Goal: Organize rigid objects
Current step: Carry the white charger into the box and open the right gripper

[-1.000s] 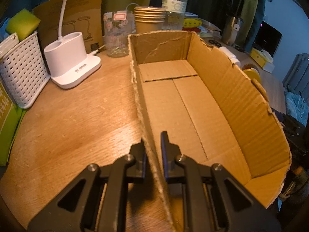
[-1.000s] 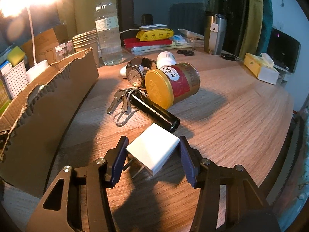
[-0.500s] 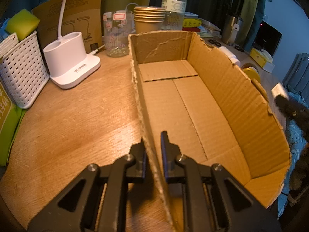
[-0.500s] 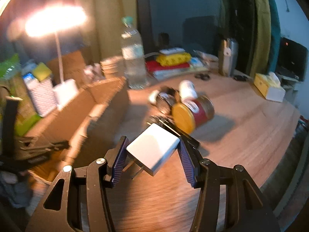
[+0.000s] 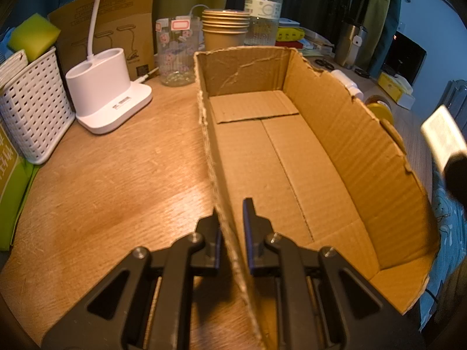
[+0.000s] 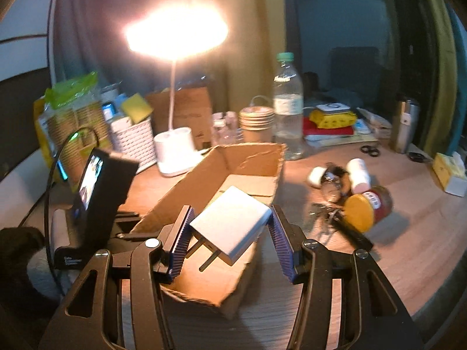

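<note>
My left gripper (image 5: pixel 232 227) is shut on the near left wall of an open cardboard box (image 5: pixel 344 134), one finger inside and one outside. The box floor is bare. My right gripper (image 6: pixel 230 230) is shut on a white plug adapter (image 6: pixel 230 221) and holds it in the air above the near end of the box (image 6: pixel 248 157). The adapter also shows at the right edge of the left wrist view (image 5: pixel 442 134). On the table right of the box lie a red can with a yellow lid (image 6: pixel 367 207), a black torch (image 6: pixel 350 232), keys, a watch and a white bottle (image 6: pixel 359 175).
A white desk lamp base (image 5: pixel 108 99), a white basket (image 5: pixel 29 105), a glass jar (image 5: pixel 175 52), stacked paper cups (image 5: pixel 226 27) and a water bottle (image 5: pixel 262 8) stand behind and left of the box. A tissue box (image 6: pixel 451 172) sits far right. The left gripper's camera body (image 6: pixel 99 186) is at left.
My right gripper has lifted the adapter off the table and swung it left, over the box's near end. My left gripper has kept its hold on the box wall.
</note>
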Demonstrator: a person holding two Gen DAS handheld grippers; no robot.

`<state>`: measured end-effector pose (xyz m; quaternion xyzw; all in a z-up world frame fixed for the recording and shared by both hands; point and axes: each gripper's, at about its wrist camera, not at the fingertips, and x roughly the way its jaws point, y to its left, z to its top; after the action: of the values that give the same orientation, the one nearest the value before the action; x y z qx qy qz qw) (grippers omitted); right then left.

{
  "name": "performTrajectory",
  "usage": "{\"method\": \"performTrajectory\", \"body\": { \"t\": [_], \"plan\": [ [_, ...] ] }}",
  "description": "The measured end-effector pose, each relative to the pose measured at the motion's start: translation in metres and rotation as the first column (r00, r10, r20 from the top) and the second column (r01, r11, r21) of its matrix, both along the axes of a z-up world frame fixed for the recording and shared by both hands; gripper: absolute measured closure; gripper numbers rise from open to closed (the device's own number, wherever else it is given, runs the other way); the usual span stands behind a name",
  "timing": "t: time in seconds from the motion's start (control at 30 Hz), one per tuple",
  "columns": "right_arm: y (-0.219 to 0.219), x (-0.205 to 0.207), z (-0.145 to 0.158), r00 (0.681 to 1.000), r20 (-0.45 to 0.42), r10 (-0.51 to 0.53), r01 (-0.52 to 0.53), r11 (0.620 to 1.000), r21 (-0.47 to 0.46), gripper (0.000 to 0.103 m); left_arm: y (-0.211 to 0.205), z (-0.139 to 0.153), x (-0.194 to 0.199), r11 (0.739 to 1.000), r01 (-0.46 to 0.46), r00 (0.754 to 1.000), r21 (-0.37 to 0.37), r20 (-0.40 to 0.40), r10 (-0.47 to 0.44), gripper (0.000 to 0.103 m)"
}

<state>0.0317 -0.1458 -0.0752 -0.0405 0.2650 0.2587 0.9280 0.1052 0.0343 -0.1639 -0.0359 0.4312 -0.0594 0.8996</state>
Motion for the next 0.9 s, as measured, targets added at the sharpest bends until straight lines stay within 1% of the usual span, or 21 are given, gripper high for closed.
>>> {"method": "performTrajectory", "body": {
  "t": [0.23, 0.53, 0.9],
  "plan": [
    [0.018, 0.000, -0.015, 0.998, -0.047, 0.041, -0.042, 0.999, -0.024, 0.048, 0.000, 0.000, 0.000, 1.000, 0.000, 1.000, 0.000, 0.000, 0.000, 0.091],
    [0.025, 0.000, -0.026, 0.991, -0.103, 0.083, -0.088, 0.995, -0.044, 0.048, 0.000, 0.000, 0.000, 1.000, 0.001, 1.000, 0.000, 0.000, -0.001, 0.091],
    [0.024, -0.001, -0.025, 0.990, -0.107, 0.093, -0.099, 0.994, -0.052, 0.048, 0.000, -0.002, 0.000, 1.000, -0.002, 1.000, -0.001, 0.000, 0.002, 0.091]
  ]
}}
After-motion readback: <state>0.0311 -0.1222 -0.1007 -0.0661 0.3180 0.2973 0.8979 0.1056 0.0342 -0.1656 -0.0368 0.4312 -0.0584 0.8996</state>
